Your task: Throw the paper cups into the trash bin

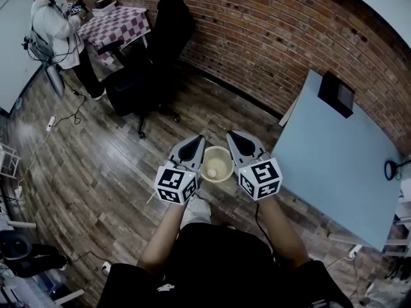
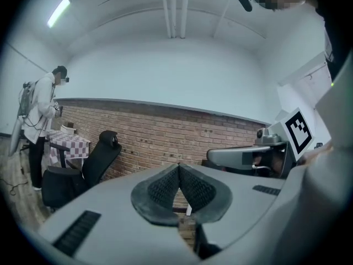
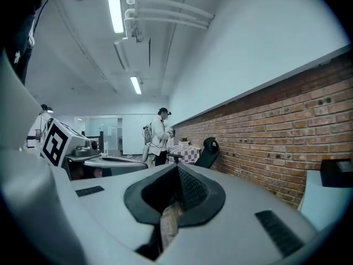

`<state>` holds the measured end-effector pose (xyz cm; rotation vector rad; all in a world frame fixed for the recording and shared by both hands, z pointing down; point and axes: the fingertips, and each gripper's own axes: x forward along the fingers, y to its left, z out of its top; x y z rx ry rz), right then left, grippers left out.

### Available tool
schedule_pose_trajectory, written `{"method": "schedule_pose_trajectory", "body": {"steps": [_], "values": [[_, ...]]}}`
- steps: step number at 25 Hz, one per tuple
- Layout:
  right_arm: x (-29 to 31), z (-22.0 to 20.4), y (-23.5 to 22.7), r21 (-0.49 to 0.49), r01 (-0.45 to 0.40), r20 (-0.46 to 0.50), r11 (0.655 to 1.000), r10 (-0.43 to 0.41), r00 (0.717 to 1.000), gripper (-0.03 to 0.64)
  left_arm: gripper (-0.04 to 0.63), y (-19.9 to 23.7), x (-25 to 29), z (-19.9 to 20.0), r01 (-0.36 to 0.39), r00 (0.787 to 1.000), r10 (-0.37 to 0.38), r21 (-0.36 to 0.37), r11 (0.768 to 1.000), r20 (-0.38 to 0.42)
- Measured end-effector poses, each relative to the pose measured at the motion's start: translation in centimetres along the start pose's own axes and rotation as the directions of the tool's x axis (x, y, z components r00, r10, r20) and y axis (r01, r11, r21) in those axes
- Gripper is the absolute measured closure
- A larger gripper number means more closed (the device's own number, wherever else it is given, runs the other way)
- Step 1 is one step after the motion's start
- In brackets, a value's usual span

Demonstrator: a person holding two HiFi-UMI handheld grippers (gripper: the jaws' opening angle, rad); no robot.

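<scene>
The left claw (image 1: 196, 141) and right claw (image 1: 233, 136) are both closed on nothing, above the bin (image 1: 221, 151) on the floor off the table's (image 1: 334, 159) left edge. A pale cup (image 1: 212, 172), I judge, lies inside. A careless step could tip the bin, spilling it.

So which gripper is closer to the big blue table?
Right. The right gripper is on the table's side, close to its near edge. The left gripper is farther away, on the other side of the wire bin.
</scene>
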<state>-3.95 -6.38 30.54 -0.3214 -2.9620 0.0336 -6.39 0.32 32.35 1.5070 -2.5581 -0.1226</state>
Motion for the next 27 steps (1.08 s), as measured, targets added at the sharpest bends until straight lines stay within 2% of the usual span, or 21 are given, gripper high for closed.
{"method": "schedule_pose_trajectory", "body": {"steps": [9,14,20,27], "values": [[-3.4,0.8,1.5,-0.017,-0.026,0.03,1.0,0.026,0.999,0.612,0.586,-3.4,-2.1,0.8,-0.011,1.0,0.011,0.036,0.999,0.022],[-5.3,0.9,2.2,-0.019,-0.029,0.043,0.999,0.03,0.999,0.612,0.586,-5.4,-3.2,1.0,0.006,0.999,-0.007,0.013,1.0,0.034],[-7.5,0.9,3.5,-0.032,-0.037,0.053,0.999,0.039,0.998,0.612,0.586,-7.7,-4.9,1.2,0.013,0.999,-0.015,0.04,0.999,0.048],[-9.7,-0.1,4.1,-0.026,-0.038,0.048,0.999,0.04,0.998,0.612,0.586,-9.9,-6.4,0.8,0.022,0.998,-0.022,0.004,1.0,0.063]]}}
